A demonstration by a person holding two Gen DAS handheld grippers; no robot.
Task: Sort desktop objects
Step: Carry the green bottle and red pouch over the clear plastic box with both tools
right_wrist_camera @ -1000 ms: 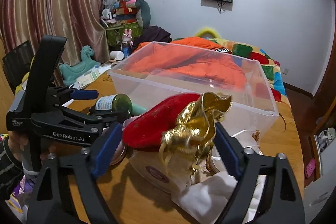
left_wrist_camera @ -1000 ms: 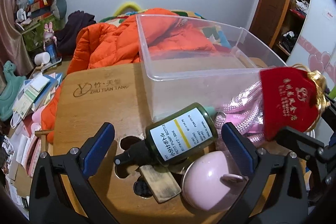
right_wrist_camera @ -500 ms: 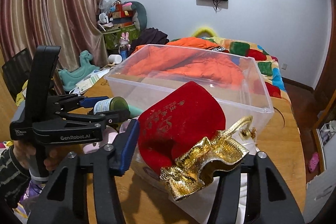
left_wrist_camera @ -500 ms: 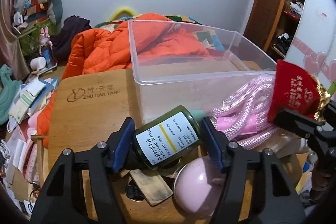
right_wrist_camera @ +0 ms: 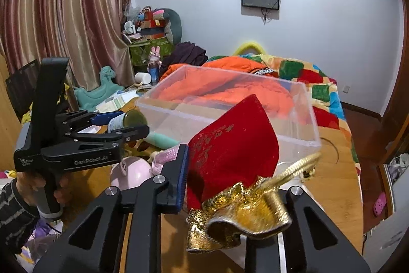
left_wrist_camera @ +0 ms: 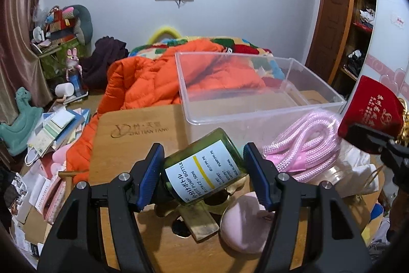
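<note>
A green pump bottle (left_wrist_camera: 202, 170) with a white label lies tilted between the blue pads of my left gripper (left_wrist_camera: 204, 172), which is shut on it just above the wooden table (left_wrist_camera: 133, 145). The right wrist view shows the same bottle (right_wrist_camera: 127, 119) in the left gripper (right_wrist_camera: 122, 126), held by a person's hand. My right gripper (right_wrist_camera: 230, 186) has its jaws closing on a red velvet pouch (right_wrist_camera: 230, 145) with a gold trim. Its left pad presses the cloth; the trim hides the right pad. The pouch (left_wrist_camera: 370, 106) hangs at the right in the left wrist view.
An empty clear plastic bin (left_wrist_camera: 255, 114) stands on the table just beyond both grippers. A pink rope (left_wrist_camera: 306, 140), a pink round case (left_wrist_camera: 245, 221), a wooden piece (left_wrist_camera: 202, 219) and white cloth (left_wrist_camera: 358, 163) lie below. An orange jacket (left_wrist_camera: 148, 83) drapes the far edge. Papers (left_wrist_camera: 56, 127) pile up at the left.
The left jaws closed onto the green bottle and raised it off the table. The right jaws narrowed around the red pouch, which rose and now stands upright above the clutter.
</note>
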